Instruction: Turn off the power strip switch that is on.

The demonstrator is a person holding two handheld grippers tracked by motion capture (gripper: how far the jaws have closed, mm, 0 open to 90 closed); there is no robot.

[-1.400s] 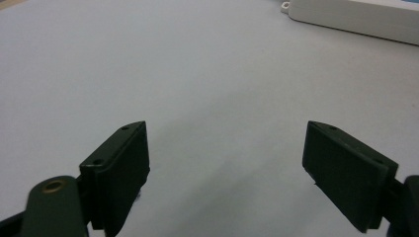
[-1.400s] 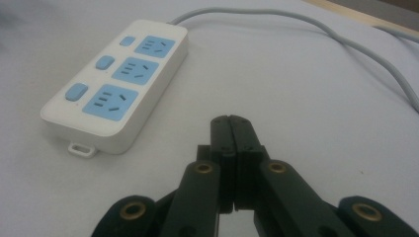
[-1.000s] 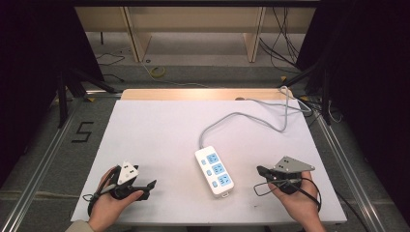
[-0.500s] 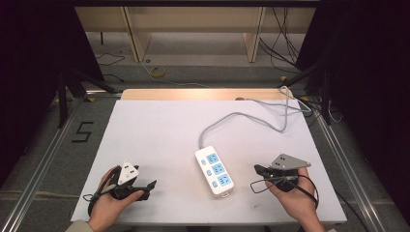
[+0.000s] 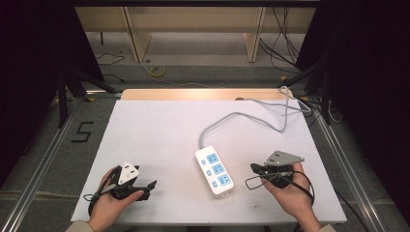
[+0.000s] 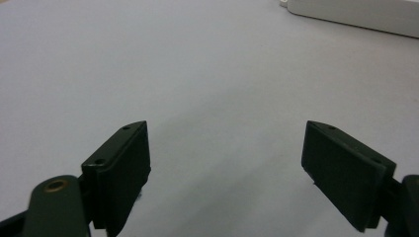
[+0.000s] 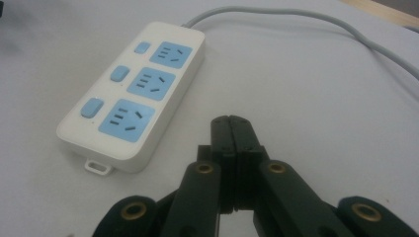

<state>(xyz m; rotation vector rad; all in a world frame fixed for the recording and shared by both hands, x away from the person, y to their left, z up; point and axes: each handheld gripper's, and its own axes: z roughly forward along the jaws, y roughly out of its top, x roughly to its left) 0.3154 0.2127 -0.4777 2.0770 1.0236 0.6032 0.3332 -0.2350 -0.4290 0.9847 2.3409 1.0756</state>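
The left tongs [image 5: 147, 186] are black, with a white block on top and a thin black cable looping beside the hand. Seen in the left gripper view [image 6: 225, 163], each flat rectangular pad carries small screw holes, and a brass-coloured rivet sits in the linkage. The right tongs [image 5: 253, 167] are black too, topped by a grey three-cornered plate, with a black cable looping off them. Their linkage arms [image 7: 232, 123] show four brass rivets. Beige sleeve cuffs [image 5: 77, 227] cover both wrists.
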